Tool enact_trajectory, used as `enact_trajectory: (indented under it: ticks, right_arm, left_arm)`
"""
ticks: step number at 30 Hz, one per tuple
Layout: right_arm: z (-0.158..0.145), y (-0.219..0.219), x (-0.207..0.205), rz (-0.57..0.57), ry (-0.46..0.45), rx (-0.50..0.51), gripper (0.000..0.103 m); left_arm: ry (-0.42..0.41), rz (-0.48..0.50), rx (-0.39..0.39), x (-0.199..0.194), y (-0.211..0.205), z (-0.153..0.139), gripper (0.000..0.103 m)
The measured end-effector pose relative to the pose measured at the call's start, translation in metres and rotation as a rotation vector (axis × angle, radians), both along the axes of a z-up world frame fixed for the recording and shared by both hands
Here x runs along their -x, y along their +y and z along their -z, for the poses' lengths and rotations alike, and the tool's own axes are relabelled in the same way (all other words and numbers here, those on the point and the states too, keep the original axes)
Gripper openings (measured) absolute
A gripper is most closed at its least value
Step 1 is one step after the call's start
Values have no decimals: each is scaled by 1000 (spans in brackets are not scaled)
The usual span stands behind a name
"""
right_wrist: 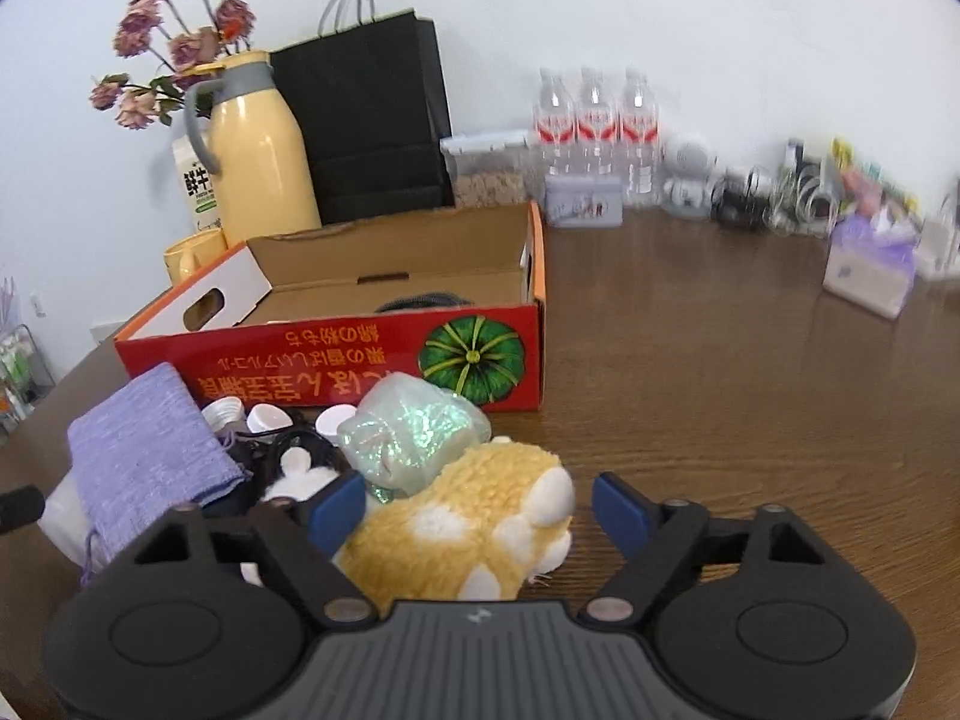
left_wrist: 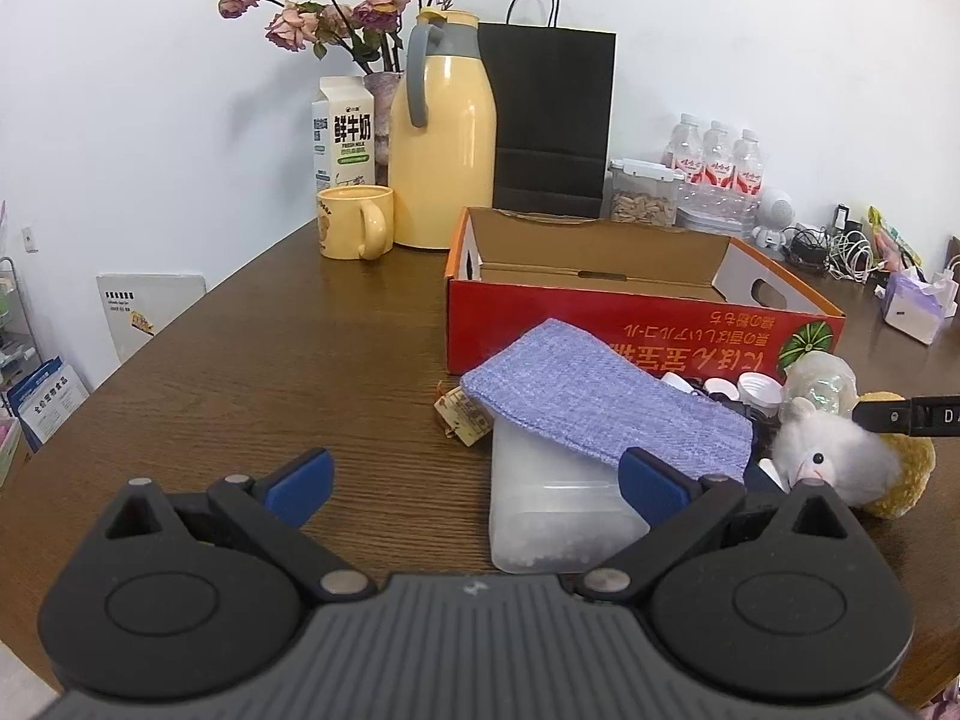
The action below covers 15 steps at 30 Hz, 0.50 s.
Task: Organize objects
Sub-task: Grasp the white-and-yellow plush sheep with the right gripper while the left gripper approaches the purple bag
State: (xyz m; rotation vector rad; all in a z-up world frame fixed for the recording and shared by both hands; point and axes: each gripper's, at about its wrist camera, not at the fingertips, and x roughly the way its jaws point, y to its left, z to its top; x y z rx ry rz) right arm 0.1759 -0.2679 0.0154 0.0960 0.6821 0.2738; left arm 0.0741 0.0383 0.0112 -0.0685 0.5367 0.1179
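Left gripper [left_wrist: 477, 483] gaped wide, empty; right gripper [right_wrist: 480, 507] straddled yellow plush toy [right_wrist: 474, 531], pads not pressing.

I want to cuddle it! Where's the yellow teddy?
In the right wrist view, the yellow plush toy lies between the right gripper fingers, before the red box.

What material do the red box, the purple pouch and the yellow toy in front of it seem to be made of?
Red box: cardboard, printed glossy outside, raw brown inside with folded flaps.
Purple pouch: woven or knitted cloth, matte, with visible coarse texture.
Yellow toy: plush, fluffy synthetic-looking pile with white patches; its filling cannot be seen.
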Motion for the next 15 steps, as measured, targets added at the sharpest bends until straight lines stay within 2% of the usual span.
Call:
enact_trajectory:
  ticks: [3, 11, 15]
  right_arm:
    - [7, -9, -9, -10, 54, -71, 77]
    - [12, -18, -7, -36, 82, -135, 75]
    - [13, -24, -5, -21, 72, -163, 64]
  left_arm:
    - [5, -6, 1, -1, 1, 1, 103]
    - [9, 6, 5, -2, -1, 1, 103]
    - [14, 5, 2, -5, -4, 1, 103]
